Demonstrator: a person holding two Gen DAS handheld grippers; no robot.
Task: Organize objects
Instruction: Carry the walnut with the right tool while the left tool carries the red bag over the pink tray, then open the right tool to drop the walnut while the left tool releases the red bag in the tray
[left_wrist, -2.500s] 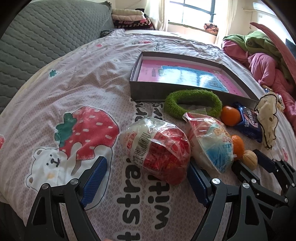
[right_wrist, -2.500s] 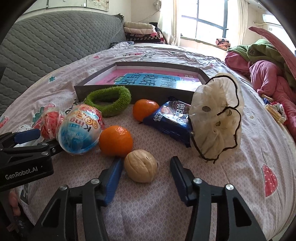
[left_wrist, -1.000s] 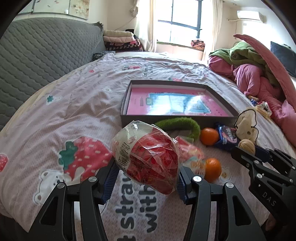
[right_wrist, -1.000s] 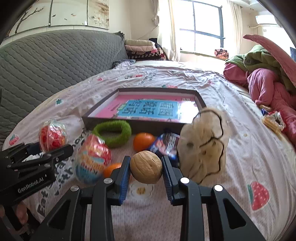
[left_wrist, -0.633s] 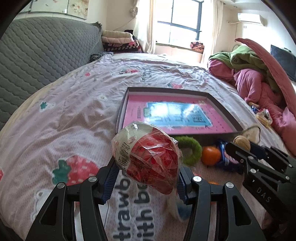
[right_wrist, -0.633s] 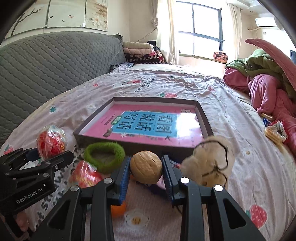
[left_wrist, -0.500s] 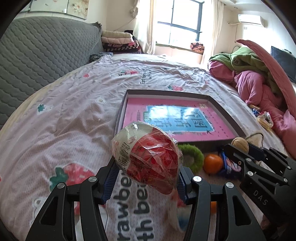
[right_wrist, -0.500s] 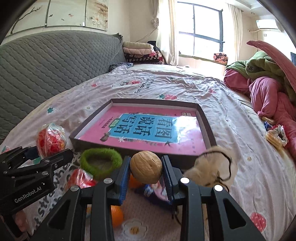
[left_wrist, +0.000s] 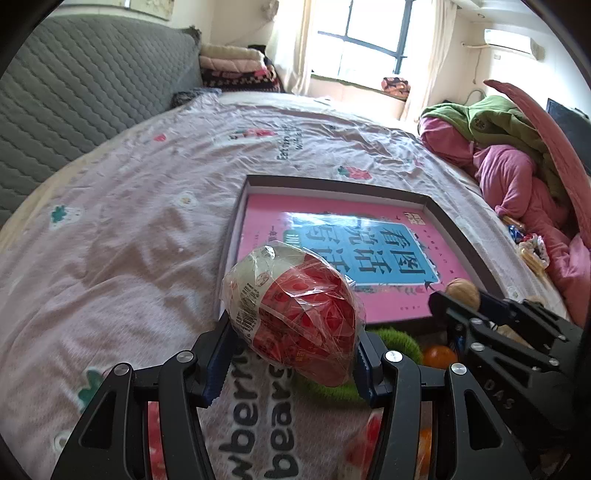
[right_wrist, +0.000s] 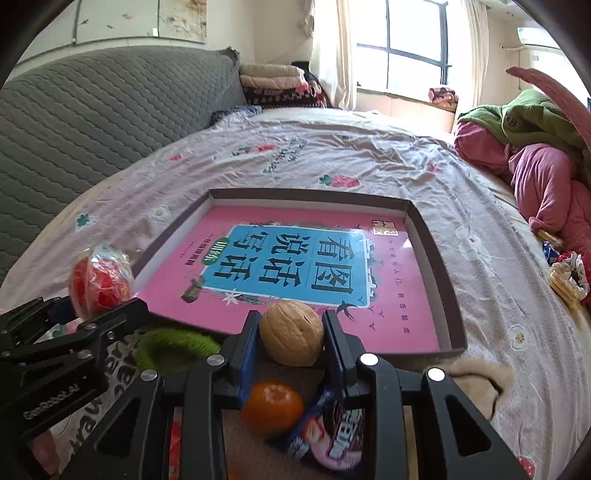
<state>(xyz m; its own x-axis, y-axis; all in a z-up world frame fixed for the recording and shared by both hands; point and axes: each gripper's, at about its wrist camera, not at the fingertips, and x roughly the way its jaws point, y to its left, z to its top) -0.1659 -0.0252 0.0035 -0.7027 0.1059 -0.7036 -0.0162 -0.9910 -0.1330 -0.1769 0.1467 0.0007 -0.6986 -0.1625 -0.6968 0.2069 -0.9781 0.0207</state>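
Pale printed cotton over the whole bed (left_wrist: 129, 240), with a shallow grey box (right_wrist: 424, 236) on it, floored by a pink and blue printed sheet and otherwise empty.

Judged as the carrying step: two things lifted, neither yet put away.

Held a red wrapped packet (left_wrist: 299, 310) in the left gripper (left_wrist: 291, 343), fingers a good half open and pressed on its sides, above the near left corner of the box. Held a walnut (right_wrist: 291, 330) in the right gripper (right_wrist: 291, 317), fingers narrowly set and clamped on it, above the near edge.

Called next, most likely, for reaching over the rim, lowering each piece onto the pink floor well apart from the other, then spreading the fingers. Risk judged in the walnut rolling once freed.

Showed only in the right wrist view: an orange (right_wrist: 271, 408) and a blue and pink snack packet (right_wrist: 332, 439) in full under the fingers, beside a green fuzzy ring (right_wrist: 173, 345), all left on the bed. Showed only in the left wrist view: the packet's label up close, and the walnut small at the right.
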